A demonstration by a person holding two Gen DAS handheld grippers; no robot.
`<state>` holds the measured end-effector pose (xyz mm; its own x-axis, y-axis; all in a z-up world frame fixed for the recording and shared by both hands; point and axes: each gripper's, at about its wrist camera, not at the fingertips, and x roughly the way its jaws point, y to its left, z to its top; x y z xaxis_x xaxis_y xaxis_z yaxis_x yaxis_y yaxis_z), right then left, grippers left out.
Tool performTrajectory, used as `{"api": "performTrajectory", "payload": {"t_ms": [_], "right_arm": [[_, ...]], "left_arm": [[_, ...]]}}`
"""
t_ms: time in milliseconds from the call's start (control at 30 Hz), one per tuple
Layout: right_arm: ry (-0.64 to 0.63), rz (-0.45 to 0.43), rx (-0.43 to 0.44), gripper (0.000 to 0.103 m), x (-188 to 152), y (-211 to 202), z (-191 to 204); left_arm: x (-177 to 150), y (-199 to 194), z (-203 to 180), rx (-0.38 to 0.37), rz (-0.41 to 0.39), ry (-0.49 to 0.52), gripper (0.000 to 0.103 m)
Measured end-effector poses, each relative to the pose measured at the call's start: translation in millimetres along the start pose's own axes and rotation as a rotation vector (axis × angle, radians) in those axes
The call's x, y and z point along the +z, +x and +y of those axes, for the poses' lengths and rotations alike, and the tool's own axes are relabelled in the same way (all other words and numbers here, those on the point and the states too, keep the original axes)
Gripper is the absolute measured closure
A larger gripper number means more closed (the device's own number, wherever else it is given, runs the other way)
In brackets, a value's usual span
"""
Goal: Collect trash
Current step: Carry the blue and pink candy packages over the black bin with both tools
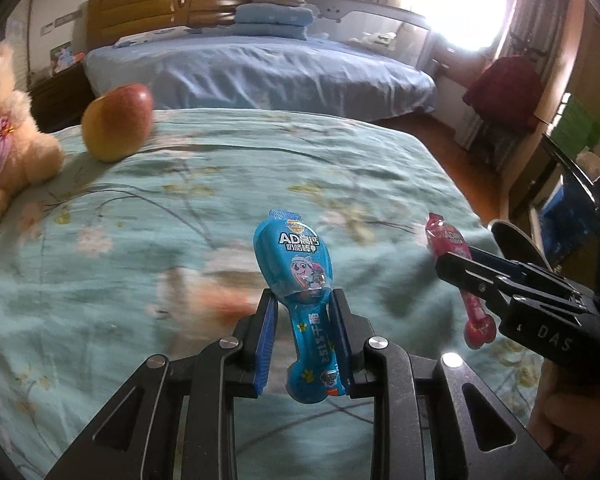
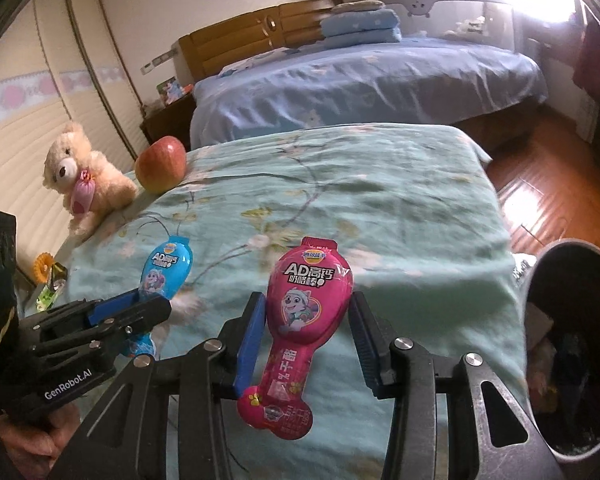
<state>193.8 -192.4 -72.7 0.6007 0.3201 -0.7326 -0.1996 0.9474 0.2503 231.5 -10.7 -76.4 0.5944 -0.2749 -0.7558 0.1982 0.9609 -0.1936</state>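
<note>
Left gripper (image 1: 303, 336) is clamping a glossy blue plastic spoon-shaped snack wrapper (image 1: 300, 276). Fingers are narrowed to a small gap, blue ribbed pads (image 1: 265, 340) pressing the wrapper's thin neck from both sides. The wide printed end is sticking out ahead of the fingertips, the rounded tail sitting back between the fingers.

Right gripper (image 2: 306, 340) is holding a glossy pink plastic wrapper of the same spoon shape (image 2: 300, 320). Its fingers are standing wider; the left pad (image 2: 248, 344) is touching the wrapper edge, while contact at the right pad is hard to call, so the grip looks loose. Both wrappers are sitting up off the bedding in the jaws.

Beneath both sets of fingers: a soft, wrinkled mint-green bedspread with a floral print (image 1: 260, 184). Nothing is blocking the space straight ahead of either gripper.

Far ahead and left of the left fingers: a smooth round red-yellow apple (image 1: 116, 128) resting on the bedspread, and further left a fluffy cream teddy bear with a pink bib (image 1: 8, 128).

Just right of the right fingers, at the bed edge: a dark round bin with a smooth rim (image 2: 572, 264), open, with stuff inside, too dim to identify.

Beyond the bedspread: a second bed with a smooth blue sheet (image 1: 260, 72) and a wooden headboard (image 1: 160, 12).
</note>
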Motion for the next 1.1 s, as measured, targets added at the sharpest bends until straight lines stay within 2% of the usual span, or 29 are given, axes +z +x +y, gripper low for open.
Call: {"api": "performTrajectory", "payload": {"t_ms": [300,1100], "right_arm": [[0.058,-0.026,-0.030,0.060,-12,-24,-30],[0.156,-0.099,-0.080,0.060,-27,-73,-83]], "left_arm": [[-2,3,-34,-0.044,0.011,0.049,0.078],[-4,3,-99,-0.095,0.014,0.156,0.078]]}}
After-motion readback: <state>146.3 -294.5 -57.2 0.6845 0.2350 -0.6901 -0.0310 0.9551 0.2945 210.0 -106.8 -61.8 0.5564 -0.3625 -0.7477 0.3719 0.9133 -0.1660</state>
